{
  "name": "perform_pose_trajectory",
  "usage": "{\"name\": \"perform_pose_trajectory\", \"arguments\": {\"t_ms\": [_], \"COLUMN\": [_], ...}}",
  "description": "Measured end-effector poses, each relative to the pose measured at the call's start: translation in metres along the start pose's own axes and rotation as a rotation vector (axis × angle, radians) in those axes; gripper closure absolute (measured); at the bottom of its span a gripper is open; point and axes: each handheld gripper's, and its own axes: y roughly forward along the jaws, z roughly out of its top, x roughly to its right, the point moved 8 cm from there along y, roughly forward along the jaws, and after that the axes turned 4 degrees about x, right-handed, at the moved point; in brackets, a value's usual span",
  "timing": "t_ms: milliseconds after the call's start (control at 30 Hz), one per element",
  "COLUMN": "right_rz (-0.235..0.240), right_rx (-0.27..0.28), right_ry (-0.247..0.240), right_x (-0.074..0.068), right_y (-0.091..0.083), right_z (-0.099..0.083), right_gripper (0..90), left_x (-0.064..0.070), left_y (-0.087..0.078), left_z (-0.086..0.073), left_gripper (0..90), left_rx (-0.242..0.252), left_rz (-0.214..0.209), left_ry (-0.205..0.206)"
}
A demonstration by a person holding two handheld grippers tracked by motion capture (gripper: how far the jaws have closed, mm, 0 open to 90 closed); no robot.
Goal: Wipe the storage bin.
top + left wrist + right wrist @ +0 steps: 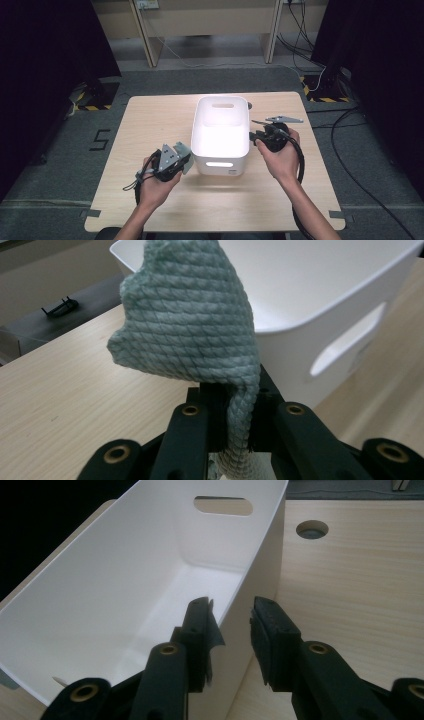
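Between the left fingers (200, 430), the pale green cloth (187, 315) looks woven, rough and matt. Beside the right fingers (275, 630), matt black plastic, the white bin (125, 580) is smooth, faintly glossy plastic on a light wood-grain worktop (350, 580).

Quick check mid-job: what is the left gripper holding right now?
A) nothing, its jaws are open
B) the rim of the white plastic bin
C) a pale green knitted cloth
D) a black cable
C: in the left gripper view, the left gripper has its black jaws shut on a pale green knitted cloth, which stands up in front of the white plastic bin.
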Motion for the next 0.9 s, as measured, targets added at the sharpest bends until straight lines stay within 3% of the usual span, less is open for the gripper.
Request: {"name": "perform_pose_trajectory", "arguments": {"t_ms": [200,400,600,900], "right_rz": [0.005,0.012,0.010,0.005], "right_rx": [-0.020,-0.047,-0.058,-0.057], "right_ry": [-0.008,-0.022,-0.045,-0.065], "right_x": [-0.007,-0.011,-0.012,-0.013], "right_y": [0.007,0.014,0.016,0.017], "right_z": [-0.005,-0.014,-0.018,-0.018], "right_gripper": [67.3,69.4,70.5,71.1], "left_x": [0.018,0.029,0.031,0.032], "left_y": [-0.006,0.000,0.006,0.014], "left_z": [0.001,-0.002,-0.007,-0.011], "left_gripper": [80.9,80.9,80.9,80.8], "left_rx": [0.007,-0.005,-0.025,-0.046], "left_rz": [-0.043,-0.073,-0.066,-0.072], "left_ry": [0.022,0.044,0.010,-0.003]}}
